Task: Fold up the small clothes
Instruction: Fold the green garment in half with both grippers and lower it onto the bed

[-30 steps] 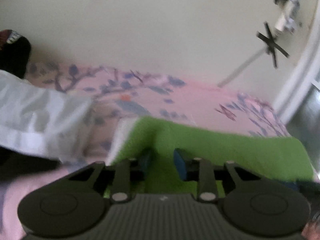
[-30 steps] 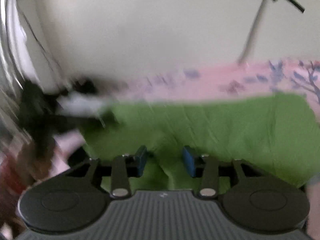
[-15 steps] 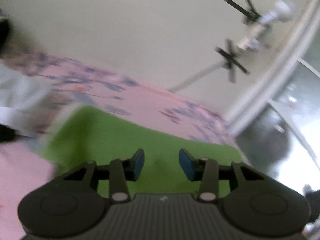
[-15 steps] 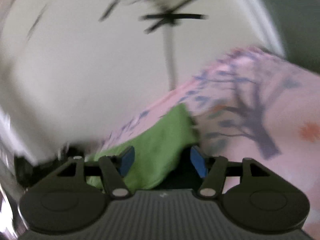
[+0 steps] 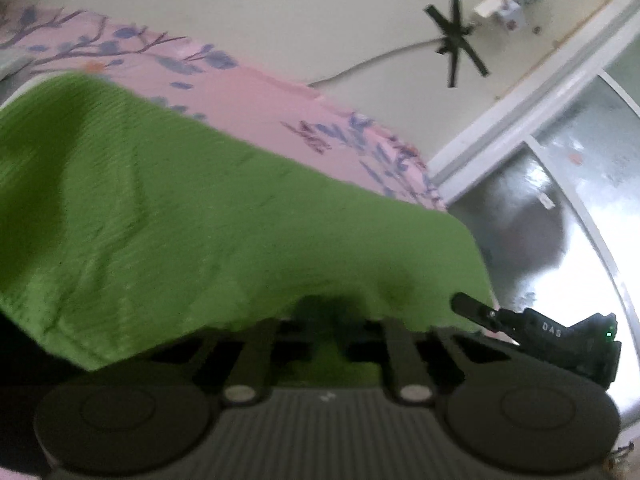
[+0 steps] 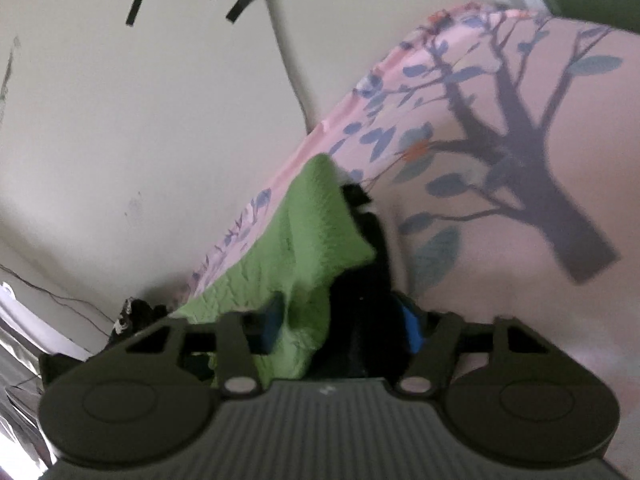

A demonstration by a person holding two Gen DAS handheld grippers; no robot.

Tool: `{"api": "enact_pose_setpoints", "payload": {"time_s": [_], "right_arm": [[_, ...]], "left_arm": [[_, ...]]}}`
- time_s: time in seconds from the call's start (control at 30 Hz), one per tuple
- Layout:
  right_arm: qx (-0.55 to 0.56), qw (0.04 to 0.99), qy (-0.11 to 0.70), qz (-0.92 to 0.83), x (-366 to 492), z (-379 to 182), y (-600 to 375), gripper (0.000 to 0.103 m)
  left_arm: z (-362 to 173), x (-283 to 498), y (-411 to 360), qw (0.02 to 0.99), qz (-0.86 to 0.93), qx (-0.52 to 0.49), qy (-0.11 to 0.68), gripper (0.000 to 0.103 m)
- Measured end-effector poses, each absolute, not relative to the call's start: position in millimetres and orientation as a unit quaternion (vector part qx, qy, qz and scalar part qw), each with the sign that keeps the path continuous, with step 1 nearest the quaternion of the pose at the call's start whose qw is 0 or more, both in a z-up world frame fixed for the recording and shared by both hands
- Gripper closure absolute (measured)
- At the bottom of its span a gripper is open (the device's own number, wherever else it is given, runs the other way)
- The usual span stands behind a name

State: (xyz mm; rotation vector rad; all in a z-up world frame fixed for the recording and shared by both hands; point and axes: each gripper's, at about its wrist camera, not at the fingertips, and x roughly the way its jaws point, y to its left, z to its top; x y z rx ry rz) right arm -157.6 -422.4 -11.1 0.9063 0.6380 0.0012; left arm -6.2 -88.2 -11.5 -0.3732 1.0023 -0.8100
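The green cloth (image 5: 192,216) lies spread over a pink bedsheet (image 5: 256,96) printed with blue-grey branches and leaves, and its near edge hangs over the front of the left tool (image 5: 332,320) so that the fingertips are hidden under the fabric. The jaws of the left tool are fully closed, and the cloth bunches in a dark fold exactly where they meet — it seems that they pinch the hem, though the pads themselves cannot be seen. In the left wrist view the cloth fills most of the lower and left part of the picture, with a ribbed weave and a few soft creases; at its right corner a black part of the other tool (image 5: 536,332) with small white letters and a green light touches or almost touches the edge. Behind the bed stands a pale wall (image 5: 280,12) with black tape crosses (image 5: 456,36) and a white cable. In the right wrist view the same green cloth (image 6: 304,236) is seen from the side, raised in a fold against the bedsheet (image 6: 520,184) with its large tree pattern. The right tool (image 6: 340,326) is about half open and its jaws are closing; a hanging corner of the cloth is between them, beside the left blue pad (image 6: 272,326), together with something black that I cannot identify. Whether the pads already press on the cloth, I cannot tell.
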Motion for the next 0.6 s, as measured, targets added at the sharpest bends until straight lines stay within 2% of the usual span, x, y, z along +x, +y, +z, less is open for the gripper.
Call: {"api": "enact_pose_setpoints", "payload": {"time_s": [0.17,0.3,0.43,0.5,0.6], "right_arm": [[0.458,0.84,0.291,0.024,-147.7,6.7,-416.1,0.07],[0.363,0.89,0.259,0.093,-134.8,77.0,-367.9,0.071],[0.246,0.914,0.285,0.15,-103.5,109.9,-293.6,0.071],[0.203,0.915,0.301,0.174,-88.7,111.5,-258.9,0.071],[0.156,0.912,0.323,0.201,-68.1,103.6,-211.9,0.071]], "left_arm": [[-16.9,-3.4,-84.4,0.778,-0.38,-0.188,0.463,0.097],[-13.2,-9.6,-86.0,0.788,-0.377,-0.173,0.454,0.097],[0.0,-16.9,-56.8,0.79,-0.383,-0.2,0.435,0.095],[12.5,-25.8,-21.6,0.811,-0.372,-0.211,0.398,0.092],[26.1,-36.5,35.8,0.85,-0.32,-0.221,0.356,0.077]]}}
